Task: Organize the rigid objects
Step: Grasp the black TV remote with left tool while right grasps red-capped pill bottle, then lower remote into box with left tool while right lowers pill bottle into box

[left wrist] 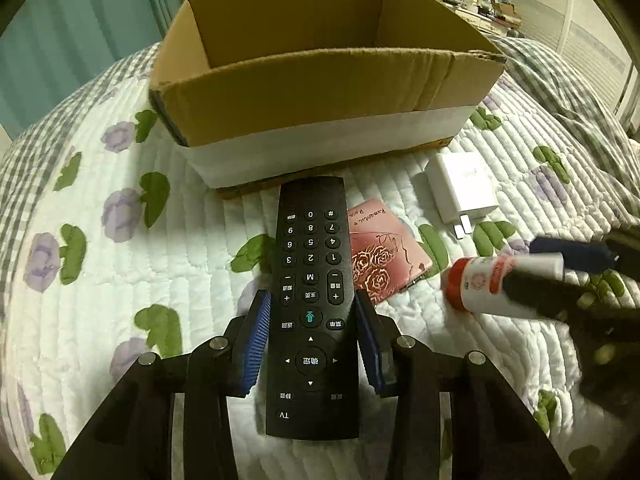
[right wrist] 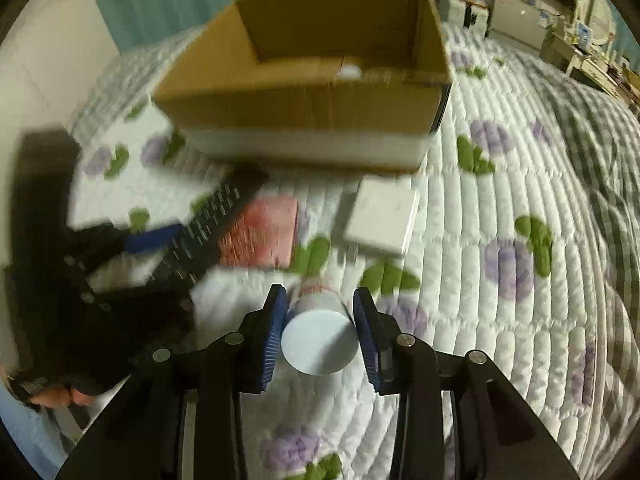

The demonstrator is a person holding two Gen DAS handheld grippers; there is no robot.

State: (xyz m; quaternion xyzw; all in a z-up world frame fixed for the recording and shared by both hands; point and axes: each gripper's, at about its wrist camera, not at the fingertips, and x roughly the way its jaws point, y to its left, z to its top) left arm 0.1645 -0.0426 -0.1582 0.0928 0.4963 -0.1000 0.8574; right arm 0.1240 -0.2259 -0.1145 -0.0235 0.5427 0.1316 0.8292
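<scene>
Your left gripper [left wrist: 312, 336] has its fingers clamped on the remote [left wrist: 311, 304], gripped across its width for control. Your right gripper [right wrist: 320, 320] pinches the white bottle [right wrist: 319, 334], both poised before the cardboard box [left wrist: 320, 96] on the bed [left wrist: 120, 280].

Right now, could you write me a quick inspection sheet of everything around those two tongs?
Surface: quilted bedspread with purple flowers and green leaves.
Job's things: open cardboard box at the back; black remote; white bottle with red cap; pink rose-patterned case; white charger plug.
Clutter: a small white thing shows inside the box in the right view, too blurred to name.
Grippers: left tongs straddle the remote, contact unclear; right tongs are around the bottle.
Cables: nothing seen.
Surroundings: teal curtain, cluttered furniture far right.
</scene>
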